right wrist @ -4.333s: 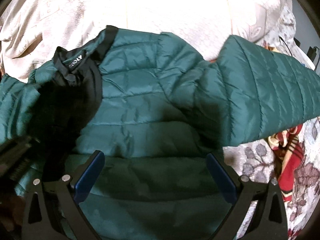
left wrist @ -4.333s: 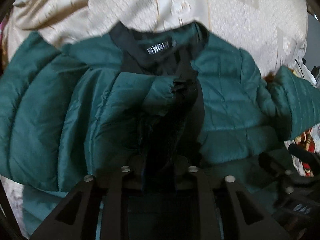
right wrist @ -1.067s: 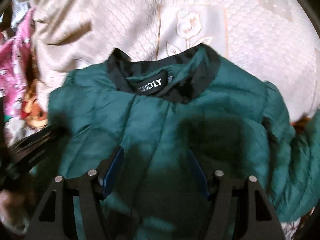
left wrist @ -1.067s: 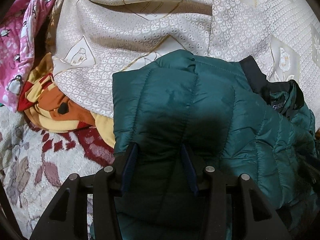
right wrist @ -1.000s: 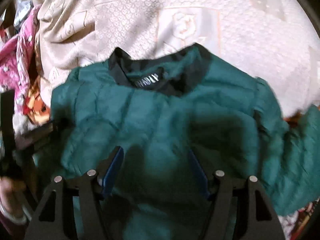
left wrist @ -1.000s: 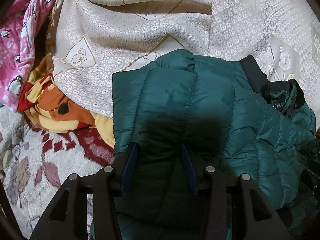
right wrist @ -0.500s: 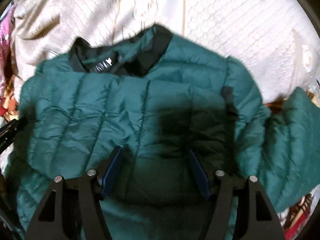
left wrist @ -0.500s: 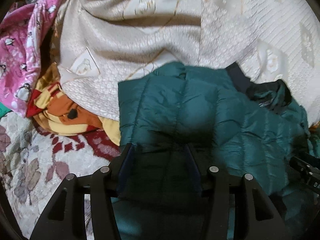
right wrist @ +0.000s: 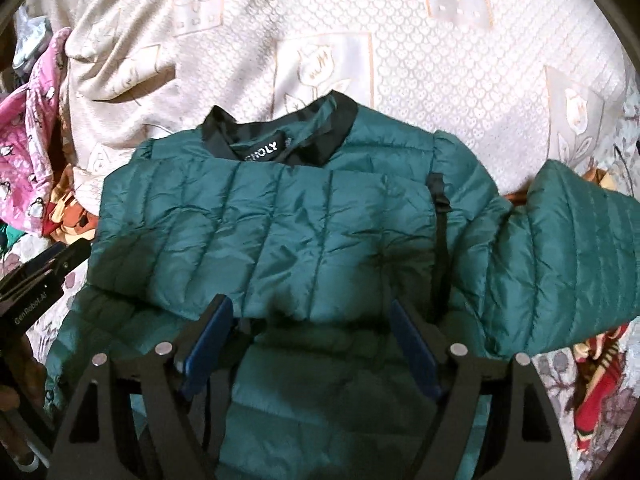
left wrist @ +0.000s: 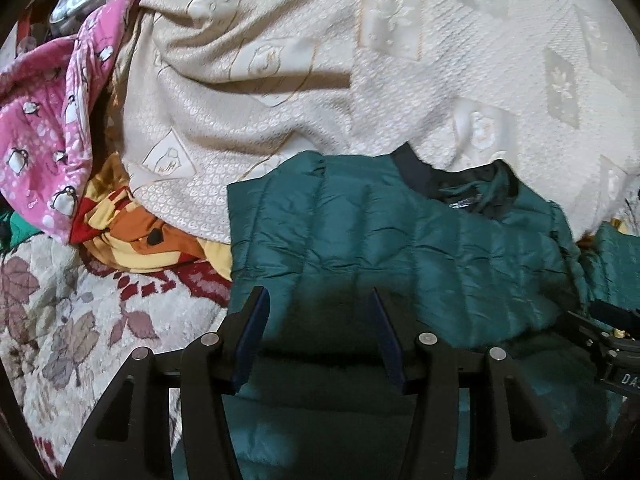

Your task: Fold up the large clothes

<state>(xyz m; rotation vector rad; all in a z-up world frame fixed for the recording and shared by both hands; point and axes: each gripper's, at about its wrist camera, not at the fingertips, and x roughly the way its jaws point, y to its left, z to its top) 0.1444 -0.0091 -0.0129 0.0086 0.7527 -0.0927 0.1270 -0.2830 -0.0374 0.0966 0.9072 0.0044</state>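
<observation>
Left tool [left wrist: 318, 330]: jaws apart, nothing between them, hovering over the near left part of the green jacket [left wrist: 400, 248]. Right tool [right wrist: 310, 332]: also released, jaws spread above the jacket's middle. Jacket's hem is cut off behind both tools' frames, so the lower edge isn't readable. Left sleeve [right wrist: 272, 232] lies folded across the chest; right sleeve [right wrist: 576, 264] sticks out sideways, unfolded. Black collar [right wrist: 280, 132] is at the far end, label partly legible, text blurred, probably ends "OLY". Jacket lies on a cream patterned bedspread [right wrist: 460, 60], bunched up far left. Near left: floral blanket [left wrist: 60, 308], an orange-yellow cloth [left wrist: 132, 232], pink penguin-print fabric [left wrist: 44, 128]. Room beyond is dark, can't make it out.
</observation>
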